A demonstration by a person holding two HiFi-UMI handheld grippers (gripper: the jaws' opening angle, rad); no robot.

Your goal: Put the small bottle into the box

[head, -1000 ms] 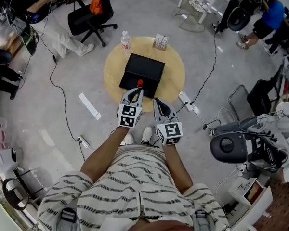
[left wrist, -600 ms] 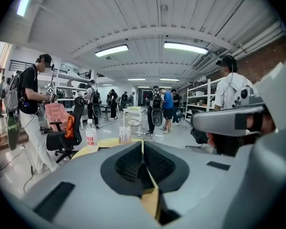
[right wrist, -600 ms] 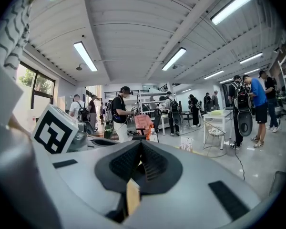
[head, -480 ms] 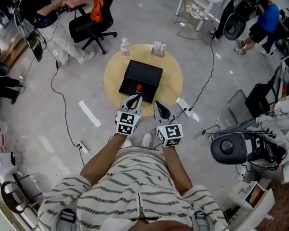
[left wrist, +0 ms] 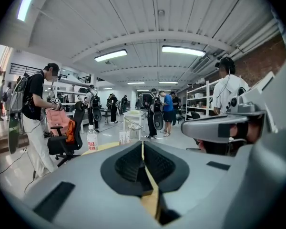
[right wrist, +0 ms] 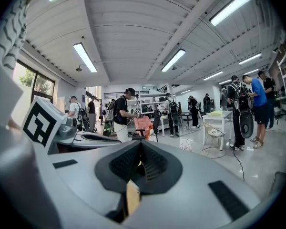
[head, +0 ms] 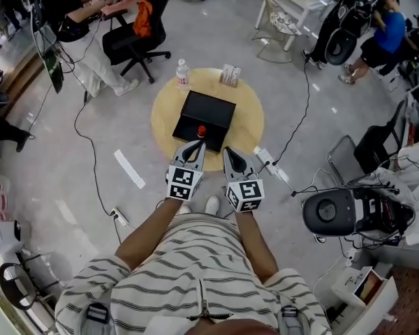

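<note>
A black box point(head: 208, 112) lies on the round wooden table point(head: 166, 114). A small bottle with a red top point(head: 202, 130) stands at the box's near edge. My left gripper point(head: 195, 144) hovers just short of it, apart from it. In the left gripper view this gripper point(left wrist: 142, 145) is shut and its jaws meet with nothing between them. My right gripper point(head: 230, 150) hangs beside it over the table's near rim. In the right gripper view it point(right wrist: 141, 145) is also shut and empty.
A clear water bottle point(head: 183, 73) stands at the table's far left and shows again as a water bottle point(left wrist: 92, 138) in the left gripper view. A small carton point(head: 230, 76) stands at the back. A power strip point(head: 265, 158) and cables lie on the floor to the right; an office chair point(head: 129, 37) stands behind.
My left gripper has drawn back a little from the red-topped bottle, which stays at the box. The right gripper has kept its place.
</note>
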